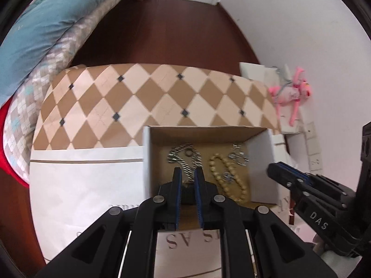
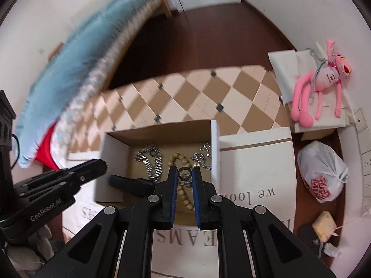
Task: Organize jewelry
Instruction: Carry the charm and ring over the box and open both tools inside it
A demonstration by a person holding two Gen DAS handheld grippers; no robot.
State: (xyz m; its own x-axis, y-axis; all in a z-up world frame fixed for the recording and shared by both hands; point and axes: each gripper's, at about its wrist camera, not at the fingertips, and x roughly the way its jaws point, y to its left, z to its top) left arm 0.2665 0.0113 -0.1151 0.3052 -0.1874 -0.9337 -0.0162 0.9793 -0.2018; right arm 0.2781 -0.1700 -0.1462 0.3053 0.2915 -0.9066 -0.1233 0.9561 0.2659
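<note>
1. A small dark ring (image 2: 184, 172) is pinched between the right gripper (image 2: 184, 173) tips, above the cardboard box (image 2: 116, 148).
2. The left gripper (image 1: 188, 176) is clenched on a silver chain (image 1: 185, 159) rising from the box.
3. A beaded bracelet (image 1: 228, 178) lies inside the box.
4. The box sits on white paper (image 1: 88, 185); a checkered board (image 1: 150, 97) lies behind it and a pink plush toy (image 2: 317, 85) to its right.

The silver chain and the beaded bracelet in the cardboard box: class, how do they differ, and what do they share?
The silver chain is shiny metal with twisted links; the beaded bracelet is matte, made of round tan beads. The chain lies toward the left of the cardboard box; the bracelet lies beside it toward the middle. Both rest loosely curled on the box floor.
</note>
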